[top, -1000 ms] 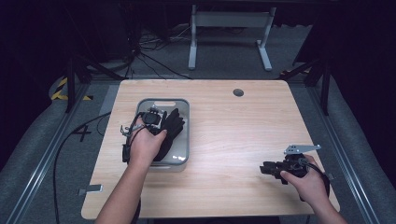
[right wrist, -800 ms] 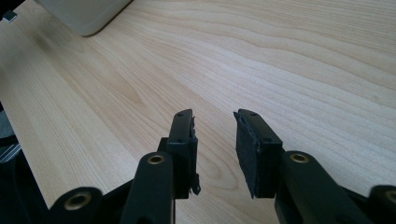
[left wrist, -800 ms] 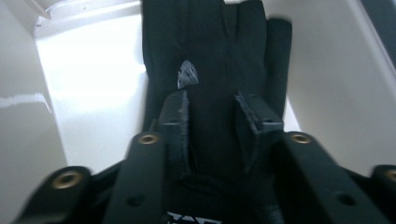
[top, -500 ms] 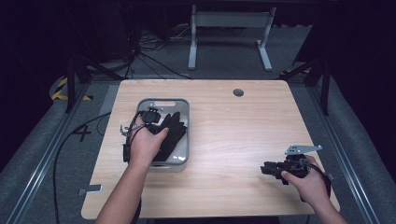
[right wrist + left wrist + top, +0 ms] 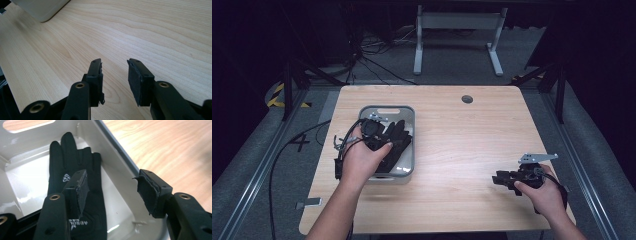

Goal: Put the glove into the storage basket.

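a black fabric glove with a small white logo [image 5: 75, 177] lies flat, fingers spread, on the floor of the shallow pale grey plastic bin [image 5: 408, 167] at the table's left, and the left gripper [image 5: 112, 192] hangs over it with jaws wide and nothing between them. the glove looks light, limp and thin, so it would likely fold when lifted; pinching a bunched bit of palm or cuff seems surer than a fingertip. the right gripper [image 5: 115, 75] rests low over the bare light wooden table [image 5: 155, 32], jaws moderately apart and empty.
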Available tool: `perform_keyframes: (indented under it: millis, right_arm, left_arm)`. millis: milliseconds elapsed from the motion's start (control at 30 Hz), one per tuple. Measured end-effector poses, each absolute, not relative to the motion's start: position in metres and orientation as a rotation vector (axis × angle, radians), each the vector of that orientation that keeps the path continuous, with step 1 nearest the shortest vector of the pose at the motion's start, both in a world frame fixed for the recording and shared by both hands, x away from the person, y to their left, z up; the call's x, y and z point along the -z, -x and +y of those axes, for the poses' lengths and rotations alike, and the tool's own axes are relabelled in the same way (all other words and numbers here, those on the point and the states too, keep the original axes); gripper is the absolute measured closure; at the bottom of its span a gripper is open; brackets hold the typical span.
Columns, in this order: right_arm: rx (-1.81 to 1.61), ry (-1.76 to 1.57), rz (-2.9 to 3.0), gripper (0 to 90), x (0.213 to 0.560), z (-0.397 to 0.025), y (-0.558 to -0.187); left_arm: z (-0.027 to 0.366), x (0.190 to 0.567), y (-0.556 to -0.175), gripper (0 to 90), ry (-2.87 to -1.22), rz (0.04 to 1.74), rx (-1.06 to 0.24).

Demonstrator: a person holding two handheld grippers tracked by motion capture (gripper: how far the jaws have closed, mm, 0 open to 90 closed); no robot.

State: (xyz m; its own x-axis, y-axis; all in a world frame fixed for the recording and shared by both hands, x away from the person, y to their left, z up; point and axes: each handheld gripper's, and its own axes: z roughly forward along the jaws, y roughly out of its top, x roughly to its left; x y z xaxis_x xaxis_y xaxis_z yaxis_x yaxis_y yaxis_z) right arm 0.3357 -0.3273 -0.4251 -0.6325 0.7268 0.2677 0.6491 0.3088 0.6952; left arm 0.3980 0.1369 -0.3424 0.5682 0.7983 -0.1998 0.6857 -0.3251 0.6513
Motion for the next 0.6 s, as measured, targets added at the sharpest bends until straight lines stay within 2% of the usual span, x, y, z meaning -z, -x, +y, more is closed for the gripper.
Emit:
perform_keyframes:
  millis: [333,600]
  right_arm:
    - [-1.222,-1.266,2.478,63.2,0.424,-0.323,-0.343]
    - [-1.216,-1.251,2.490,63.3,0.424,-0.321,-0.350]
  left_arm:
    - [0.173,0.330,-0.363,41.0,-2.030,1.198,-0.257]
    - [0.191,0.340,-0.331,41.1,-2.010,1.191,-0.265]
